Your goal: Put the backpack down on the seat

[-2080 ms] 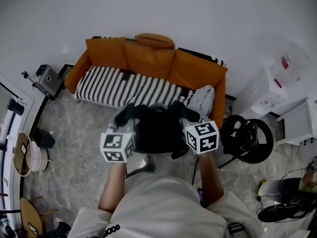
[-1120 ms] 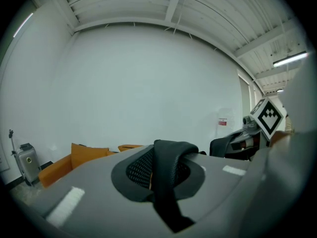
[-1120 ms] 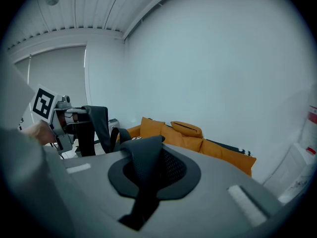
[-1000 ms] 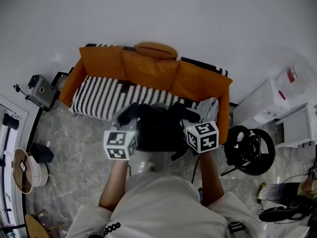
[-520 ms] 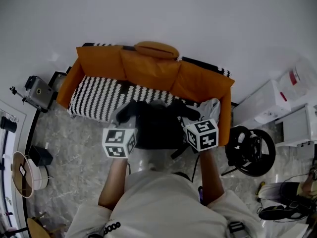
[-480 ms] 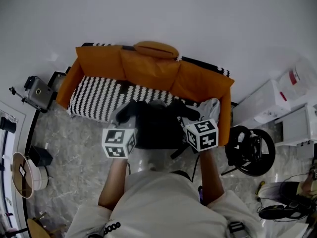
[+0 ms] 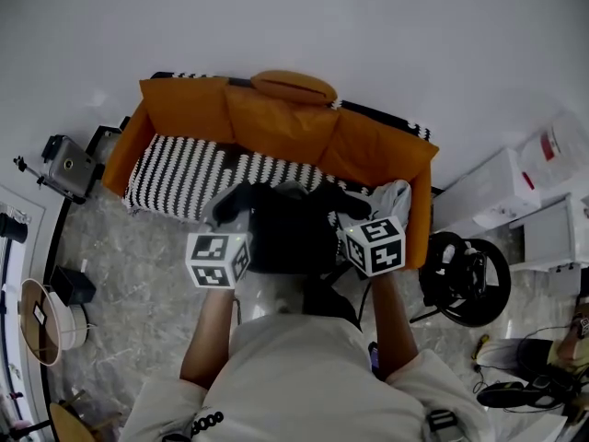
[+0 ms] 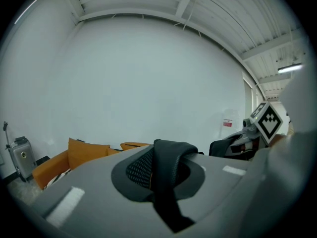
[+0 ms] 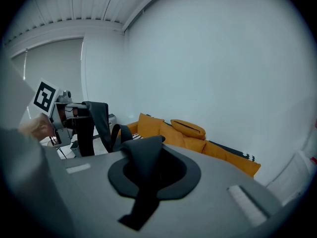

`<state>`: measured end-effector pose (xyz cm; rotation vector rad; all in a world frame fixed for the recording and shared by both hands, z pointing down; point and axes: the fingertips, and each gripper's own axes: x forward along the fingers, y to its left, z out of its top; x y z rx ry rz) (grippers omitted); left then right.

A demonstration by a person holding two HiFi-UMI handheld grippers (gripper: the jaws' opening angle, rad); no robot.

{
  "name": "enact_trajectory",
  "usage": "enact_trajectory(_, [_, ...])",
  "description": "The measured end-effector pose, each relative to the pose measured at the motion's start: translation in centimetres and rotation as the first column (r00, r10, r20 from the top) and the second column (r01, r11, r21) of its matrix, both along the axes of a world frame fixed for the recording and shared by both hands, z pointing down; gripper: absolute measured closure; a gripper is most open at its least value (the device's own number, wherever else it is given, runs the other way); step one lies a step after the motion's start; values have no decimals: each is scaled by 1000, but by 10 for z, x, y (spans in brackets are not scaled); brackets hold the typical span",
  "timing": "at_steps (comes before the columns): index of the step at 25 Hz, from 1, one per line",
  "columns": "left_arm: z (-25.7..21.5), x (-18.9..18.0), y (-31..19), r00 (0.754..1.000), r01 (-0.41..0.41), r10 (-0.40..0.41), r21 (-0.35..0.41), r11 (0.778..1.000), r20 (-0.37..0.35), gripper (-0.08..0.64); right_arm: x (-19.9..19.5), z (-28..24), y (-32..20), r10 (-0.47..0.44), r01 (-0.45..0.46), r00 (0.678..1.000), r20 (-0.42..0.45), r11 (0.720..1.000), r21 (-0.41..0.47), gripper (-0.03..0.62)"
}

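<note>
A black backpack (image 7: 290,238) hangs between my two grippers in front of an orange sofa (image 7: 276,122) whose seat (image 7: 179,175) has a black-and-white striped cover. My left gripper (image 7: 232,214) is shut on the left shoulder strap (image 8: 166,175), which drapes over its jaws. My right gripper (image 7: 346,210) is shut on the other strap (image 9: 142,175). In the right gripper view the left gripper (image 9: 55,110) shows with its strap hanging down. The backpack is in the air, just short of the seat's front edge.
A grey cloth (image 7: 391,198) lies on the seat's right end. An oval orange pillow (image 7: 294,87) rests on the sofa back. A grey case (image 7: 63,164) stands left of the sofa. A black steering-wheel rig (image 7: 465,270) and white cabinets (image 7: 515,187) stand to the right.
The sofa has come a little closer and shifted in the head view as the person stepped toward it. Both grippers still hold the backpack straps as before.
</note>
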<state>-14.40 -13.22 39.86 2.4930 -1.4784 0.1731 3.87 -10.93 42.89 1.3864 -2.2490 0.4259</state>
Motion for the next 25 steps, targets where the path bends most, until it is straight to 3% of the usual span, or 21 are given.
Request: enact_trajectory(25, [36, 21, -102, 999, 9, -6, -74, 997, 36, 531, 18, 38, -106, -26, 26, 1000, 7, 998, -63, 578])
